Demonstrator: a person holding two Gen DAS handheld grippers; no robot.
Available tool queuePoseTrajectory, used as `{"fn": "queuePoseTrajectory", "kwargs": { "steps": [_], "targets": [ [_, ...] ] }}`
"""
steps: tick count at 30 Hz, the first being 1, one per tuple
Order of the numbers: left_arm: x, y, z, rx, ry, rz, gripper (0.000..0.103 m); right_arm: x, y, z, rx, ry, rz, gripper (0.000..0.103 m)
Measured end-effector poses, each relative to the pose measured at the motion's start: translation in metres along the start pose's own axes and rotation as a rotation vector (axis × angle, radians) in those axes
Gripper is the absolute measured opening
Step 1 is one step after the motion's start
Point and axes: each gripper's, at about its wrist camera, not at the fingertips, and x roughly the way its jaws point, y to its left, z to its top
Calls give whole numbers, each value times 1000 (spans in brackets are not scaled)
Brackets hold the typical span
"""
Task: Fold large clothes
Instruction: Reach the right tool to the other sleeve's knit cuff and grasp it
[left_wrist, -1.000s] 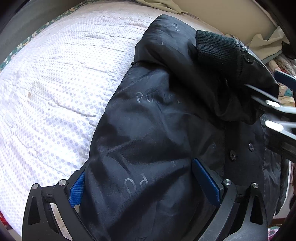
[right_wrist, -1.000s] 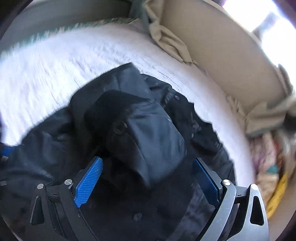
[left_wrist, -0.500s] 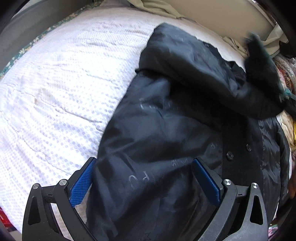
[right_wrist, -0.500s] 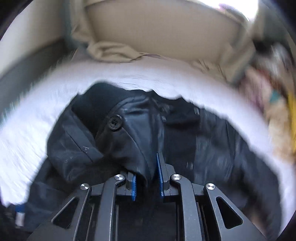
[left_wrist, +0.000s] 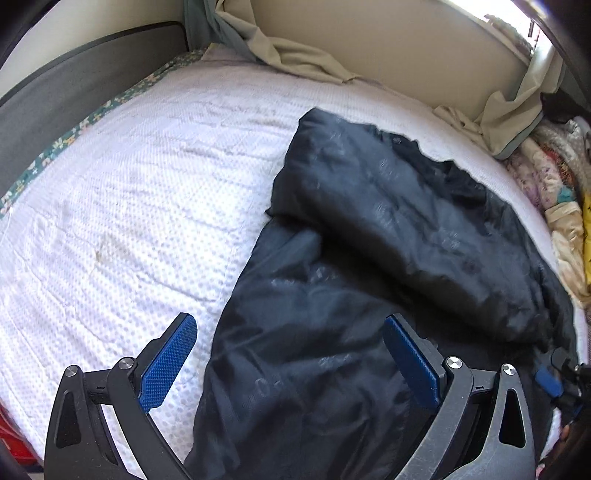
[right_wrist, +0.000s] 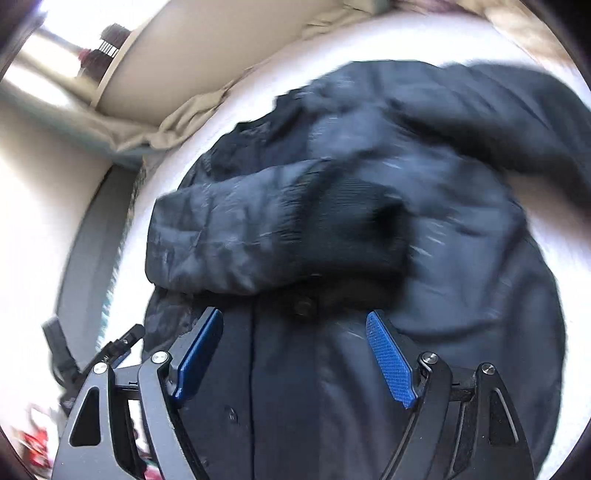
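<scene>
Black padded jacket (left_wrist: 369, 295) lying on the white mattress (left_wrist: 129, 221) of the bed, toward its far right corner, one sleeve (right_wrist: 258, 236) with a ribbed cuff (right_wrist: 351, 229) laid across the body. Left hand-held gripper (left_wrist: 291, 362) hovers with jaws wide, holding nothing; right hand-held gripper (right_wrist: 295, 354) likewise stands wide and empty over the button placket, its jaws having just been opening with no cloth between them. Risk: the slippery, puffy sleeve may spring back or slide off the body, undoing the fold; the sleeve lies loosely bunched, so a further fold could trap creases. Compared with half a second earlier, the right hand-held gripper no longer pinches the sleeve fabric, which now rests released on the jacket.
</scene>
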Motion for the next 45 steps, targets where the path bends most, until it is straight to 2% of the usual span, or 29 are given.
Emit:
{"fn": "queuePoseTrajectory", "kwargs": {
  "steps": [4, 8, 11, 13, 15, 16, 18, 20, 22, 23, 24, 25, 26, 29, 34, 36, 41, 45],
  "targets": [
    [-11, -7, 18, -15, -24, -57, 102, -12, -35, 18, 142, 16, 40, 79],
    [-26, -35, 57, 76, -92, -84, 102, -8, -39, 44, 169, 59, 102, 79],
    [-34, -49, 79, 105, -146, -134, 102, 6, -38, 63, 153, 66, 64, 79],
    [-34, -49, 84, 111, -176, -178, 102, 21, -44, 72, 176, 91, 56, 79],
    [-27, -45, 79, 109, -208, -176, 102, 38, -50, 74, 204, 124, 65, 79],
    [-17, -43, 79, 104, -177, -141, 102, 44, -52, 74, 209, 130, 83, 79],
    [0, -43, 81, 107, -110, -145, 101, 51, -54, 72, 195, 122, 120, 79],
    [6, -41, 86, 87, -110, -123, 101, 56, -54, 73, 196, 113, 147, 78],
    [7, -41, 89, 93, -118, -112, 101, 59, -47, 78, 161, 114, 150, 60],
    [8, -42, 89, 95, -122, -108, 101, 62, -42, 80, 136, 120, 147, 38],
    [8, -42, 90, 95, -127, -103, 101, 65, -35, 83, 97, 131, 144, 26],
    [8, -41, 91, 94, -132, -99, 101, 65, -28, 85, 61, 131, 121, 23],
    [9, -41, 93, 93, -135, -96, 101, 65, -23, 87, 35, 123, 103, 14],
    [9, -36, 94, 93, -147, -70, 101, 56, -4, 103, -47, 93, 76, 12],
    [16, -27, 98, 67, -154, -51, 101, 26, 31, 148, -221, -55, 56, 11],
    [19, -25, 99, 67, -152, -46, 101, 22, 37, 161, -254, -91, 51, 11],
    [43, -33, 100, 110, -125, -1, 101, 37, 32, 175, -309, -125, 3, 11],
    [62, -39, 97, 134, -82, 10, 95, 54, 24, 178, -329, -135, -64, 11]
  ]
}}
